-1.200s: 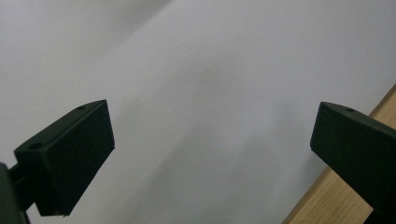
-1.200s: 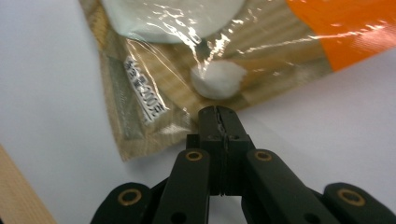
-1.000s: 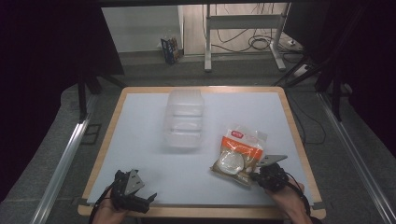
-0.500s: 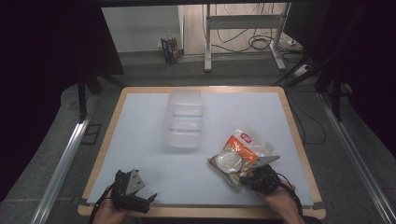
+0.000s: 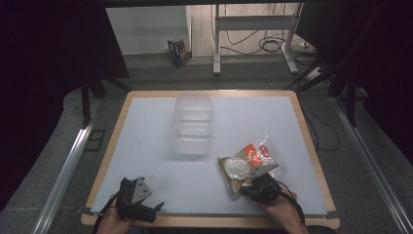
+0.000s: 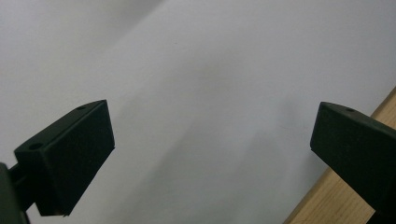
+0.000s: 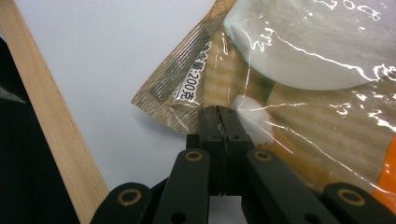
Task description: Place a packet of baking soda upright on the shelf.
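From above, a white table (image 5: 160,146) with a wooden rim stands on grey floor, dark room around, cables at the back. A clear container (image 5: 192,124) sits mid-table; the food packet (image 5: 248,163) lies near the front right, the right gripper (image 5: 253,184) at its near edge. Along the left gripper (image 6: 210,154), jaws gape over bare white. Along the right gripper (image 7: 218,114), jaws pinch the packet's (image 7: 280,116) edge.

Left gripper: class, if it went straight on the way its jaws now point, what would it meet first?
Probably nothing but the bare white table top: the left gripper has open jaws with nothing between them, though depth is hard to judge.
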Demonstrator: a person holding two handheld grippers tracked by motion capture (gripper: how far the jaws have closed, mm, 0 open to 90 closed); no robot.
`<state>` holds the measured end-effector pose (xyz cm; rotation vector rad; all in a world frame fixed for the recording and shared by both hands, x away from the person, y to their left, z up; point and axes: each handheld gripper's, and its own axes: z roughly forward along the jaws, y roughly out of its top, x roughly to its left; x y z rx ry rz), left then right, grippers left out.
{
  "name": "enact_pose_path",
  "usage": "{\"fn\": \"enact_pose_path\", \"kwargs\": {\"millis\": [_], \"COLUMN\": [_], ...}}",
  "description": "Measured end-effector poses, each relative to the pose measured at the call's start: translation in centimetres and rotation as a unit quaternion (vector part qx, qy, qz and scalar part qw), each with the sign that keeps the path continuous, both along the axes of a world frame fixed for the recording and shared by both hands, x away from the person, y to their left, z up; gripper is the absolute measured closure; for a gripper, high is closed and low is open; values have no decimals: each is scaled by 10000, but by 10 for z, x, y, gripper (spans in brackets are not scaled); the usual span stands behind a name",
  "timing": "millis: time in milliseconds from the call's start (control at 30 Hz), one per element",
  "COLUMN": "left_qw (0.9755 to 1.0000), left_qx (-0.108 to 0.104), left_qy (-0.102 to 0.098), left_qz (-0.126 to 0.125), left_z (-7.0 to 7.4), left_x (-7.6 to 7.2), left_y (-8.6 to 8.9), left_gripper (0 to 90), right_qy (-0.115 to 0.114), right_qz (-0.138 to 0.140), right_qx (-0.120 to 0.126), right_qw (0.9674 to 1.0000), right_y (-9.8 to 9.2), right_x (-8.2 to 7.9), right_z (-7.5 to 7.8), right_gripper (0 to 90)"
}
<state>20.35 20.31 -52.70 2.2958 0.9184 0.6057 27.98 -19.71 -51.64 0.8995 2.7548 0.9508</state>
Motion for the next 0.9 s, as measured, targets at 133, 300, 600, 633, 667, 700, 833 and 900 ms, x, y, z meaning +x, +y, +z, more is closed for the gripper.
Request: {"fn": "enact_pose_path", "kwargs": {"millis": [133, 300, 600, 633, 667, 700, 833, 900], "left_qw": [10000, 10000, 9999, 9999, 9999, 10000, 10000, 9999], "left_qx": [16, 51, 110, 108, 108, 89, 86, 121], "left_qy": [-18, -18, -15, -13, -13, -16, -7, -13], "left_qz": [-26, -38, -57, -52, -52, -41, -34, -47], "left_z": [0, 0, 0, 0, 0, 0, 0, 0], "left_x": [-1, -1, -1, -1, -1, -1, 0, -1], "left_y": [0, -1, -1, -1, -1, -1, -1, -1], "left_gripper": [0, 0, 0, 0, 0, 0, 0, 0], "right_qy": [35, -22, -323, -307, -307, -283, -220, -295], "right_qz": [25, 27, -288, -352, -352, -425, -835, -983], "right_qx": [-34, -97, -312, -326, -326, -363, -214, -82], "right_qw": [10000, 9999, 9986, 9984, 9984, 9980, 9960, 9947], "right_y": [-2, -9, -38, -41, -41, -46, -71, -81], "right_x": [-1, -8, -22, -23, -23, -24, -28, -28], "right_z": [1, 3, 11, 11, 11, 10, 12, 16], "right_gripper": [858, 816, 705, 692, 692, 676, 624, 601]}}
